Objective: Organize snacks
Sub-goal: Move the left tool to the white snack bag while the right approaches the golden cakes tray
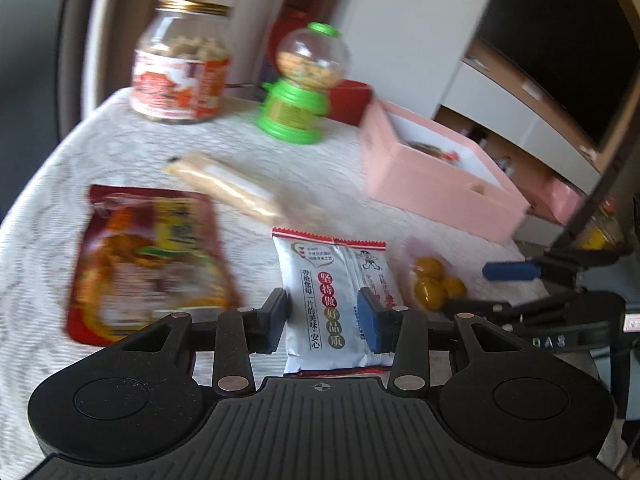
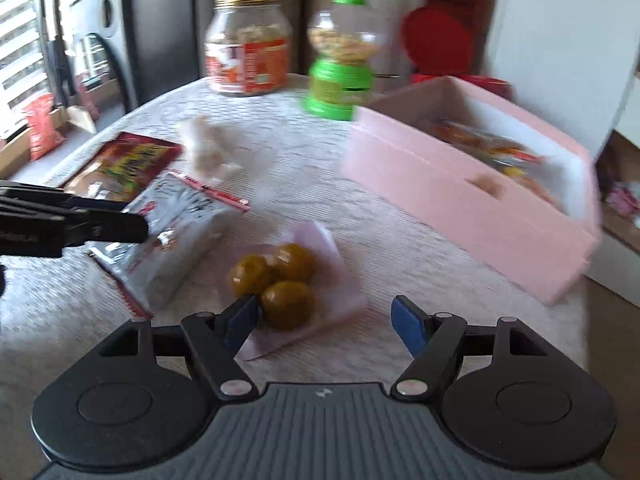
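The left tool point(image 1: 326, 316) is sitting low in the frame's centre with its jaws partly apart on either side of the white packet point(image 1: 334, 300). The right pad overlaps the packet's edge, but whether the pads are pressing on it cannot be told. In the right wrist view the same tool is reaching in from the left edge, its tip at the packet point(image 2: 176, 236).

The right tool point(image 2: 326, 322) is spread wide and released, gripping nothing. Its left finger point(image 2: 240, 320) is lying just beside the clear bag of yellow-green balls point(image 2: 280, 284), which is sitting at the frame's centre between the jaws and slightly ahead of them.

The pink box point(image 2: 460, 208) is standing open at the right of the frame, with wrapped snacks lying inside. On the white-clothed counter point(image 1: 132, 152) a red pouch point(image 1: 148, 260) is lying at the left, and a wafer pack point(image 1: 228, 188) is lying above the packet. At the top of the frame a jar point(image 1: 180, 64) with a gold lid and a green dispenser point(image 1: 300, 84) are standing upright, near each other but apart.
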Action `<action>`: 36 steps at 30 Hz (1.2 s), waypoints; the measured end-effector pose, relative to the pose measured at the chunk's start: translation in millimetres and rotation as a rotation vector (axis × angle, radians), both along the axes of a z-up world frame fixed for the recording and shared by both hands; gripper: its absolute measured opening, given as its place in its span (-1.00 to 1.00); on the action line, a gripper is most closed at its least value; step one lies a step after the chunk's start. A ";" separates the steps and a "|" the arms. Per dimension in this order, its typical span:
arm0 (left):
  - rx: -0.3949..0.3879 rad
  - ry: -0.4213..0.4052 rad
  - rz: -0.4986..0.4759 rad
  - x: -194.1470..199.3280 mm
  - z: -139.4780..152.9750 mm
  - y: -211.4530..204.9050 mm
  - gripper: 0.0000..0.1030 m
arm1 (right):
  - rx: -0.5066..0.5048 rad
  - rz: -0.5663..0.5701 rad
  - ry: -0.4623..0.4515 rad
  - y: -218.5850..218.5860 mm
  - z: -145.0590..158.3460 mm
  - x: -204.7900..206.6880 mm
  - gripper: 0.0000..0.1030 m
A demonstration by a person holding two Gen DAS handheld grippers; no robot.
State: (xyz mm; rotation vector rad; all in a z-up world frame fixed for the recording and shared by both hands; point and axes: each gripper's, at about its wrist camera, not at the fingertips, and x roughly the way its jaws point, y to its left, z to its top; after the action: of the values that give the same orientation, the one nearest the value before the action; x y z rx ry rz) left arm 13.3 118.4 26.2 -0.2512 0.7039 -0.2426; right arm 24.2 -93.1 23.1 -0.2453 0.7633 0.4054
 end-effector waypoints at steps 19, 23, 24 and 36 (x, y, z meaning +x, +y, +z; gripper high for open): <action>0.114 0.008 -0.023 16.6 4.1 -43.1 0.01 | 0.200 -0.134 0.033 -18.7 2.3 19.2 0.08; 0.108 0.025 -0.031 17.7 4.8 -43.4 0.00 | 0.182 -0.185 0.015 -35.8 0.3 15.2 0.06; 0.111 0.027 -0.036 18.7 5.5 -45.2 -0.02 | 0.164 -0.201 -0.001 -38.9 -0.2 13.3 0.06; 0.349 -0.030 -0.137 7.1 13.7 -99.4 -0.02 | 0.229 -0.245 -0.027 -83.5 -12.9 -3.8 0.39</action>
State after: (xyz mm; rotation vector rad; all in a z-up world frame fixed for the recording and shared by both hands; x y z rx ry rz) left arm 20.5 19.0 39.9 0.1337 0.7218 -0.2485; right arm 20.4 -176.7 10.2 0.0572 0.7044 0.2536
